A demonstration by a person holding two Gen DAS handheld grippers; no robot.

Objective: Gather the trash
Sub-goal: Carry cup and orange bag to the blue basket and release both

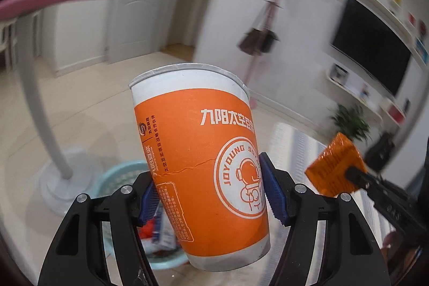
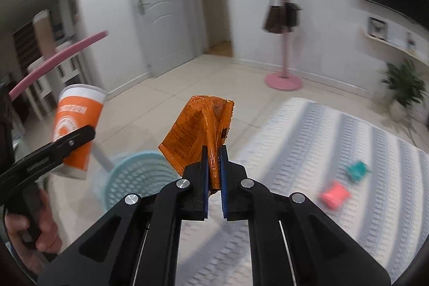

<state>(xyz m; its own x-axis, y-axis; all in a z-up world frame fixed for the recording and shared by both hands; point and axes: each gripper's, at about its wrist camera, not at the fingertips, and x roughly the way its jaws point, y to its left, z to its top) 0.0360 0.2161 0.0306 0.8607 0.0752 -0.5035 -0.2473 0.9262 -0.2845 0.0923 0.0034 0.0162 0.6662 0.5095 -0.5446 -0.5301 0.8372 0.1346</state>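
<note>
Right now the left gripper (image 1: 209,195) is clamped on an orange paper cup (image 1: 203,160), blue pads pressing both sides of its lower half, cup upright with a slight tilt, white lid on top, a crease line across the sleeve. Right gripper (image 2: 213,165) has its fingers pinched together on an orange foil wrapper (image 2: 199,130), crumpled, sticking up out of the tips. Both held in the air above the floor. Light blue perforated basket (image 2: 136,176) sits on the tiled floor below and between the two grippers; through the left view some trash shows inside it, blurred. Person's hand (image 2: 32,229) grips the left handle. Striped rug (image 2: 335,152) on the right carries a pink item (image 2: 333,196) and a teal item (image 2: 356,169), near each other, both blurry. Pink coat stand (image 2: 283,66) by the wall
</note>
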